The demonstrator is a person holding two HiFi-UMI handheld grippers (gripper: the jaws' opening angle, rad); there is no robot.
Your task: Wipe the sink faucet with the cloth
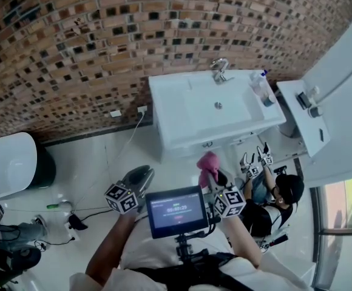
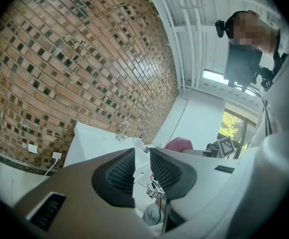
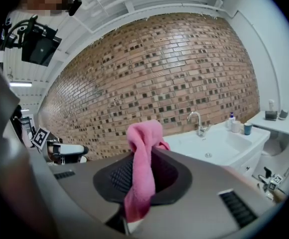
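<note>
Right tongs (image 3: 144, 159) pinch the pink cloth (image 3: 144, 133), held up near the person, well short of the white sink (image 1: 182, 114) w/ chrome faucet (image 1: 220, 70) at its far rim, against a brick wall (image 1: 73, 41). Left tongs (image 2: 142, 156) slightly spread, nothing btwn them.

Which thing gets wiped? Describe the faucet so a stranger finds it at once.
Start at the brick wall; against it stands a white sink cabinet. At the basin's back rim, near the wall, rises the faucet. It is the only shiny metal piece with a curved spout; the bottles and cup cluster at the right corner.
</note>
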